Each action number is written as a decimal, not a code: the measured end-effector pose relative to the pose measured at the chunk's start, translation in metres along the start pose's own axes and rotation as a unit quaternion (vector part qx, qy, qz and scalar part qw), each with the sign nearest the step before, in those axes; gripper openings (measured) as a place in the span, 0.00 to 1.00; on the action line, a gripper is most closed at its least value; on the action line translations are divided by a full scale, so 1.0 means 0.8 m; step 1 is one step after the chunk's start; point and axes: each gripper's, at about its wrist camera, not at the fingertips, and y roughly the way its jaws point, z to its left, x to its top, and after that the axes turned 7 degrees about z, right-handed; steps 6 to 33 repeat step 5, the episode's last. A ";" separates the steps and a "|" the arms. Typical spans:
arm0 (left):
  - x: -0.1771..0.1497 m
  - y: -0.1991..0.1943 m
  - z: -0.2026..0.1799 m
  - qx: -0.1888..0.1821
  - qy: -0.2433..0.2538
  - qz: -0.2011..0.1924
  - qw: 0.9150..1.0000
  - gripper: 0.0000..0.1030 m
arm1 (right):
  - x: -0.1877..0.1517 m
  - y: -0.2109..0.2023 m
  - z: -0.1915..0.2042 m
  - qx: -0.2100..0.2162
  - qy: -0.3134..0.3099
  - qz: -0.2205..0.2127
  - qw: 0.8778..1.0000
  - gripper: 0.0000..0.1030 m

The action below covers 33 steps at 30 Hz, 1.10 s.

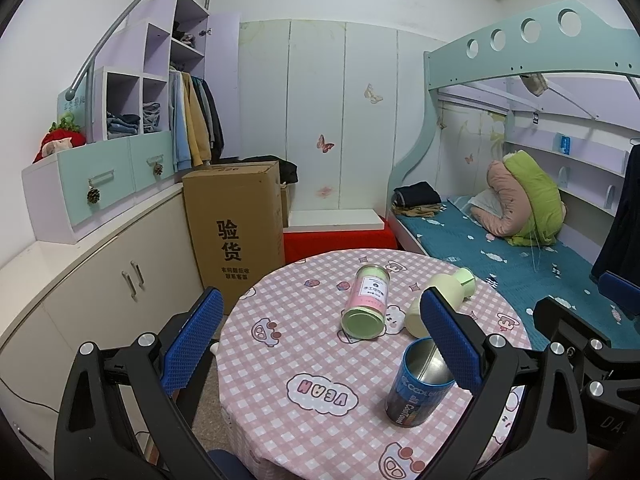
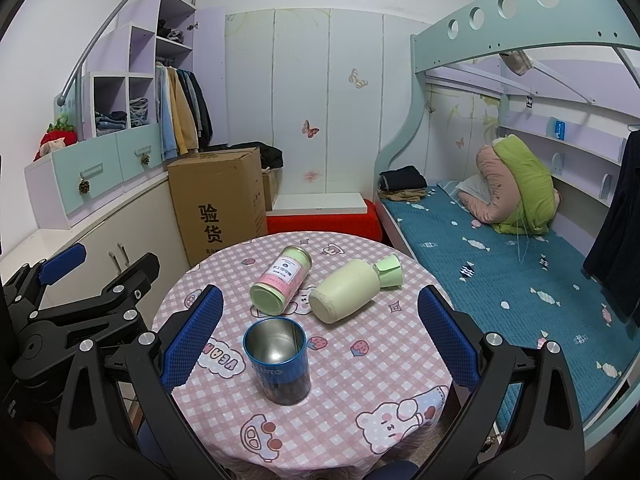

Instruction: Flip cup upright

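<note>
One blue cup [image 2: 277, 360] upright, interior bare

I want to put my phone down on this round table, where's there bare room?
Free cloth lies right of the upright blue tin, toward the bed-side table edge, and along the rim behind the pink canister. The middle is crowded: canister and pale green bottle lie close together.

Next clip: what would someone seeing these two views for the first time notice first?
Probably the round table with its pink checked cartoon cloth. On it a blue tin cup stands upright, open end up, nearest the cameras. Behind it a pink-and-green canister and a pale green bottle lie on their sides. Both claws, left and right, hang open and hold nothing.
</note>
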 end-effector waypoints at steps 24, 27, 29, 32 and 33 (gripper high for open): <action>-0.001 0.004 0.000 0.001 -0.002 0.009 1.000 0.92 | -0.001 0.001 0.000 0.001 0.000 0.001 1.000 0.95; -0.001 0.004 0.000 0.001 -0.002 0.009 1.000 0.92 | -0.001 0.001 0.000 0.001 0.000 0.001 1.000 0.95; -0.001 0.004 0.000 0.001 -0.002 0.009 1.000 0.92 | -0.001 0.001 0.000 0.001 0.000 0.001 1.000 0.95; -0.001 0.004 0.000 0.001 -0.002 0.009 1.000 0.92 | -0.001 0.001 0.000 0.001 0.000 0.001 1.000 0.95; -0.001 0.004 0.000 0.001 -0.002 0.009 1.000 0.92 | -0.001 0.001 0.000 0.001 0.000 0.001 1.000 0.95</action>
